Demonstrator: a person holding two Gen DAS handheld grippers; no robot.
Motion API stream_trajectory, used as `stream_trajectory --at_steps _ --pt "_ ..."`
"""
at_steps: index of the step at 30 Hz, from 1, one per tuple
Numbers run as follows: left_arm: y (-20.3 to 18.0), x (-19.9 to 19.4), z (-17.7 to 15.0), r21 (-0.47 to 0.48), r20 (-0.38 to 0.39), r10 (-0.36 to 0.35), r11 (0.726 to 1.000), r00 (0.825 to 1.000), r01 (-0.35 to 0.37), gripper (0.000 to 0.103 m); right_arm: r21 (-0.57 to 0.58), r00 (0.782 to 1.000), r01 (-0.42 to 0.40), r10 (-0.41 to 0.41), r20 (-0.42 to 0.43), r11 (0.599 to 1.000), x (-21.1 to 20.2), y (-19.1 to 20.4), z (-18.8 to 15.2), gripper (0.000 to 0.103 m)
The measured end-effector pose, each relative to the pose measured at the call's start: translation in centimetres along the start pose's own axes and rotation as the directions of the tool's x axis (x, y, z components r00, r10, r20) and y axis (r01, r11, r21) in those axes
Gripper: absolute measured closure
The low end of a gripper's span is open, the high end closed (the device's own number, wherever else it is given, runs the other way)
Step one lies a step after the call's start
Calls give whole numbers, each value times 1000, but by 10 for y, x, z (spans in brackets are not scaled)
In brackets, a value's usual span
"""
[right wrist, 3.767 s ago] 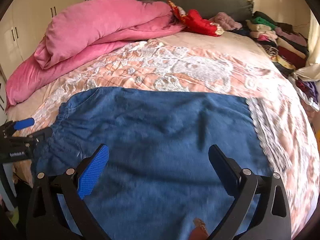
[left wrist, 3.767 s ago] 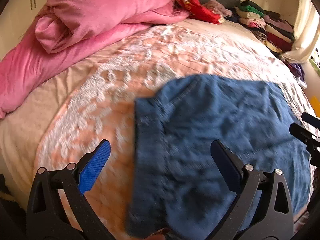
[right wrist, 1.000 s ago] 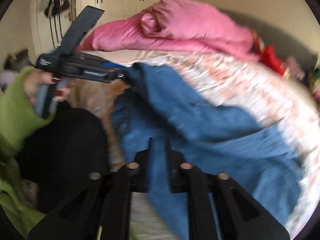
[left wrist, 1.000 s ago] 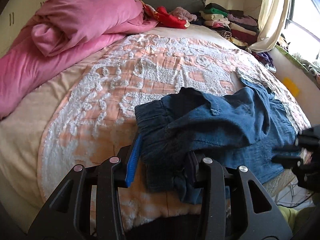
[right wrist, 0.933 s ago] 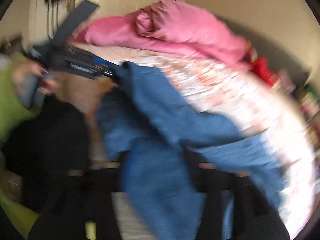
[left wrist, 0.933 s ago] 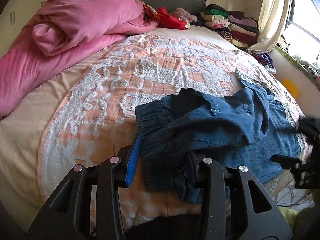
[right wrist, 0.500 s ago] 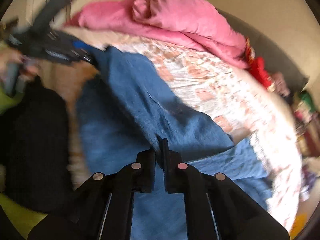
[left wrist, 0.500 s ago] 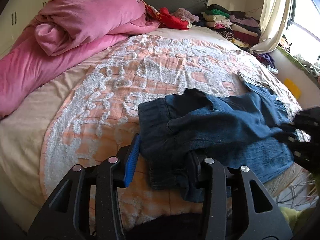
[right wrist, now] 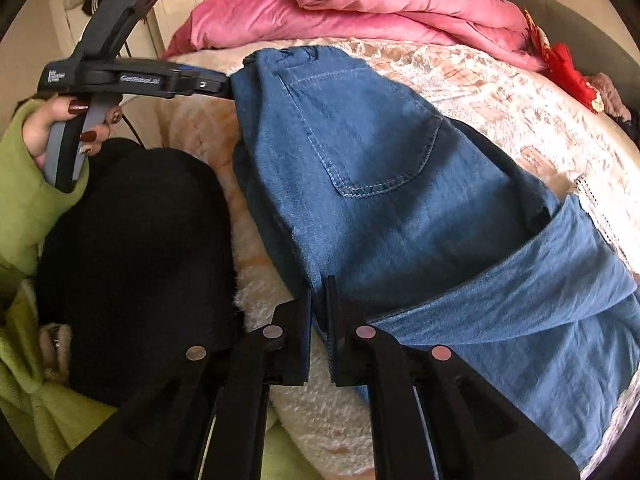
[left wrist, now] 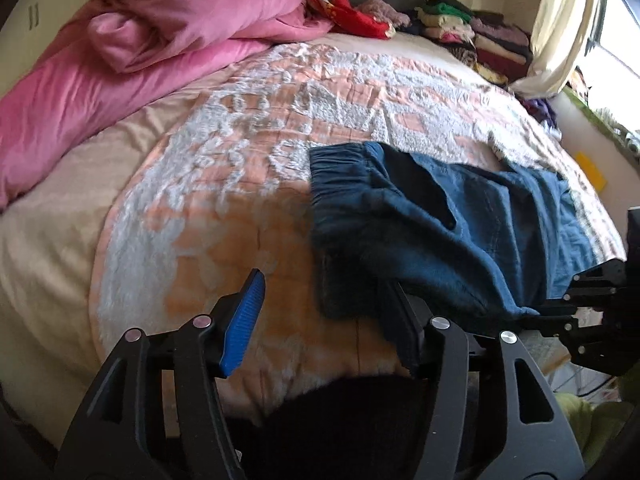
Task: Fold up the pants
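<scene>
The blue denim pants [right wrist: 360, 168] with an elastic waistband lie on the near edge of the bed, on its peach-and-white textured bedspread [left wrist: 280, 92], one leg doubled over the other so the back pocket faces up. That suggests the lengthwise fold is being laid down. Their long axis runs across the near edge of the bed: the waistband points toward the left tool [left wrist: 324, 320], and the legs trail away to the right, past the right tool [right wrist: 319, 304].

The right tool is clamped tight on the folded denim edge, probably to keep the layers aligned as they settle. The left tool's jaws have just been opening and now stand about half apart; the waistband corner drapes over its right finger, but the pads no longer press it.

A rumpled pink duvet [left wrist: 132, 40] lies at the far side.
</scene>
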State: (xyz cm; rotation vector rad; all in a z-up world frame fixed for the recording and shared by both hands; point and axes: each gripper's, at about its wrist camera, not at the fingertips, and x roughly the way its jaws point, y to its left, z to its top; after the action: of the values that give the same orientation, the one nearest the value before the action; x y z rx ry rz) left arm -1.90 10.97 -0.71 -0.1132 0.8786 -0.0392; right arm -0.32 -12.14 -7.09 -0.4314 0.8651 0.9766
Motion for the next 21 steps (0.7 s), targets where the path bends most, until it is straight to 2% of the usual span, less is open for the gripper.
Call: stream_trajectory --at_steps 3,6,9,10,13,15,17,19,21 --pt "0 -20 3 -32 53 -16 999 998 18 53 11 1000 -15 15 6 1000 -4 -1 -7 97" --pt "-20 -27 18 -2 86 -60 998 994 60 53 10 1000 -25 25 2 1000 -5 4 -16 97" --pt "-45 -9 26 61 47 -75 996 996 72 53 26 999 -42 42 -2 999 -6 6 -18 92" --pt "-54 5 26 83 13 -67 994 998 66 53 32 998 -59 59 -4 998 -8 6 -18 87" --pt "-66 36 13 134 -61 1 991 998 7 53 25 998 -62 61 26 998 -21 5 -12 85" --pt "-66 42 6 145 -69 24 989 997 -14 53 44 995 -56 52 83 997 -37 1 -8 78" --pt "-65 39 2 150 -68 27 989 997 -16 53 77 991 -30 19 135 997 -46 -5 -3 61" --pt "-60 40 0 131 -82 13 991 997 -2 53 127 984 -8 -15 179 992 -51 -13 3 57" --pt "-58 42 -3 122 -88 9 993 996 1 52 175 984 -7 -24 175 985 -43 -19 8 57"
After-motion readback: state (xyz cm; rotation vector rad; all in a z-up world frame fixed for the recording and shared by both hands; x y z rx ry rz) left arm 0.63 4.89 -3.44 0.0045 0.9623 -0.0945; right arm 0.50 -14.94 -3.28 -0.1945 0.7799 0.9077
